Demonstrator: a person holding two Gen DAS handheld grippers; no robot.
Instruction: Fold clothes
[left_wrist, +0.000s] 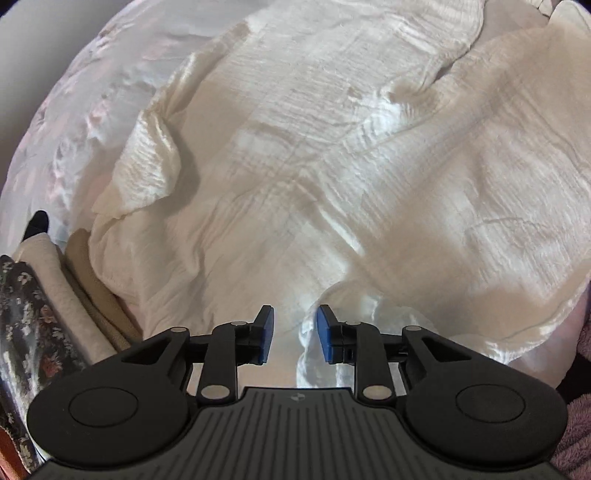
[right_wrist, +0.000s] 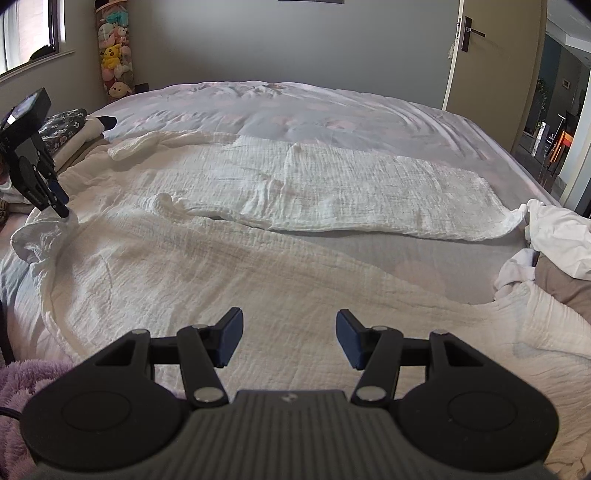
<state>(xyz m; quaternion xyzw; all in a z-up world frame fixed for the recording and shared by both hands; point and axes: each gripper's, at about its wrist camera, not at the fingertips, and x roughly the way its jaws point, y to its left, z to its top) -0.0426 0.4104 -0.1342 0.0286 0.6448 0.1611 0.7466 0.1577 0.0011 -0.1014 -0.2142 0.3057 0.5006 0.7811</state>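
A large cream crinkled muslin cloth (left_wrist: 332, 166) lies spread and rumpled over the bed (right_wrist: 332, 110). Its far part is laid over as a long folded strip (right_wrist: 351, 192). My left gripper (left_wrist: 295, 332) points steeply down at the cloth's bunched left corner (left_wrist: 317, 362). Its blue pads (left_wrist: 267, 332) stand apart and do not press on the fabric. In the right wrist view the left gripper (right_wrist: 61, 205) hangs right over that corner at the far left. My right gripper (right_wrist: 290, 339) is open above the cloth's near part, with nothing between its fingers.
A stack of folded clothes (left_wrist: 44, 295) lies at the bed's left edge. A pile of white and brown garments (right_wrist: 554, 232) sits at the right. A purple fuzzy blanket (right_wrist: 22, 376) is at the near left. A door (right_wrist: 491, 55) stands behind on the right.
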